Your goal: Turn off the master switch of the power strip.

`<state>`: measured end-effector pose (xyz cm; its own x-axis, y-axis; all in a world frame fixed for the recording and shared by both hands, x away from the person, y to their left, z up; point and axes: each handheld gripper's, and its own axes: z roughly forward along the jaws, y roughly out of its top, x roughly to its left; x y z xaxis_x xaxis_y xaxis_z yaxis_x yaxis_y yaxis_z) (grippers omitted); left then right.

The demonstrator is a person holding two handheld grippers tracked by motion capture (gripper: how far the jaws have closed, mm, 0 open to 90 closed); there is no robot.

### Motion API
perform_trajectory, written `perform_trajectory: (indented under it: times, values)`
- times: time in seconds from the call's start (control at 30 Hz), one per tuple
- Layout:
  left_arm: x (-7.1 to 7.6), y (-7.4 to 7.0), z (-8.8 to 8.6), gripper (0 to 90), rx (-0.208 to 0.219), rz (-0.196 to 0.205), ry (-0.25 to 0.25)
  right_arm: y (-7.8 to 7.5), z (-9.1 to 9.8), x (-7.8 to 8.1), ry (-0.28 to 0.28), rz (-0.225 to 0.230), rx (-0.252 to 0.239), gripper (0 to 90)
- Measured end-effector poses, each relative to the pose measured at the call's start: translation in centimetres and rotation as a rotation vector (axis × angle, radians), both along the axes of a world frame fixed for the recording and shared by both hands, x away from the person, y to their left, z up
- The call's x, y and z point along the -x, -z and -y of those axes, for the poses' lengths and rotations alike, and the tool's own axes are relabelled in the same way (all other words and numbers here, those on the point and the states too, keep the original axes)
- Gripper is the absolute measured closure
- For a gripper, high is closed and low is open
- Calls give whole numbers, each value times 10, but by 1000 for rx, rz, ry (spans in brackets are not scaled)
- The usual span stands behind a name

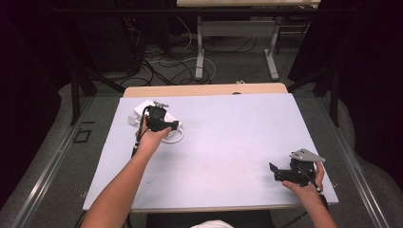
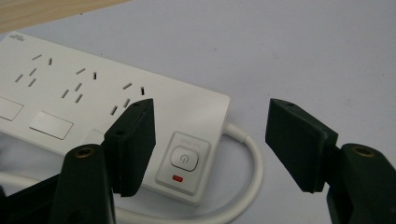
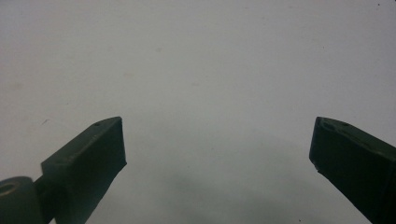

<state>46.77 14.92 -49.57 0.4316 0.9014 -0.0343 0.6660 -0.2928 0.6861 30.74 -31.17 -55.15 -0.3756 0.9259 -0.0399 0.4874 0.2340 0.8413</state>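
A white power strip point(image 1: 140, 110) lies at the far left of the table, and its white cable point(image 1: 177, 138) loops beside it. My left gripper point(image 1: 160, 122) hovers over the strip's near end. In the left gripper view the jaws stand open point(image 2: 210, 116) just above the strip point(image 2: 88, 93). Its round power button point(image 2: 184, 158) and small red light point(image 2: 177, 178) lie between them, untouched. The cable point(image 2: 252, 163) curls out past the button end. My right gripper point(image 1: 274, 172) rests near the front right corner, open point(image 3: 217, 135) over bare tabletop with nothing between the jaws.
The table has a pale lavender top point(image 1: 228, 137) with a wooden strip point(image 1: 204, 89) along its far edge. Beyond it stand a second table's metal legs point(image 1: 199, 52) and loose cables on the floor point(image 1: 157, 61). Dark curtains close in both sides.
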Motion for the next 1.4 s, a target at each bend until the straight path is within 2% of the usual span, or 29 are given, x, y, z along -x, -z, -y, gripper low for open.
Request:
perform_trajectory:
  times: [0.03, 0.13, 0.23, 0.47, 0.57, 0.63, 0.67, 0.8, 0.97, 1.03, 1.2, 1.4]
  values:
    - [1, -1, 0, 336, 1, -3, -1, 0, 0, 1, -2, -8, -5, 30]
    - [3, -2, 0, 321, -30, 1, 9, 0, 0, 0, -2, -7, -5, 30]
    - [5, -3, 0, 315, -26, -9, 4, 0, -1, 0, 0, -8, -6, 30]
    - [11, -8, 1, 278, -20, -2, 35, -1, 0, 2, -6, -5, -2, 30]
    - [13, -13, 1, 223, -14, 6, 37, -1, 0, 2, 0, -4, 1, 30]
    - [15, -15, 1, 185, -8, -2, 35, -1, 0, 3, -1, -6, 1, 30]
    - [16, -17, 1, 170, -9, -19, 29, -1, 0, 3, 0, -6, 1, 30]
    - [20, -19, 1, 116, 1, -13, 31, 0, 0, 3, 5, -8, -5, 30]
    - [24, -19, -1, 5, 7, -10, 58, 0, 0, 3, 3, -5, -3, 30]
    - [26, -19, -2, 5, 9, -5, 59, -1, 0, 4, 1, -3, -4, 30]
    - [34, -21, -7, 5, 51, -6, 80, 0, 1, 4, -2, -8, -6, 30]
    - [42, -27, -14, 5, 30, 15, 86, -1, 2, 6, 4, -7, -3, 30]
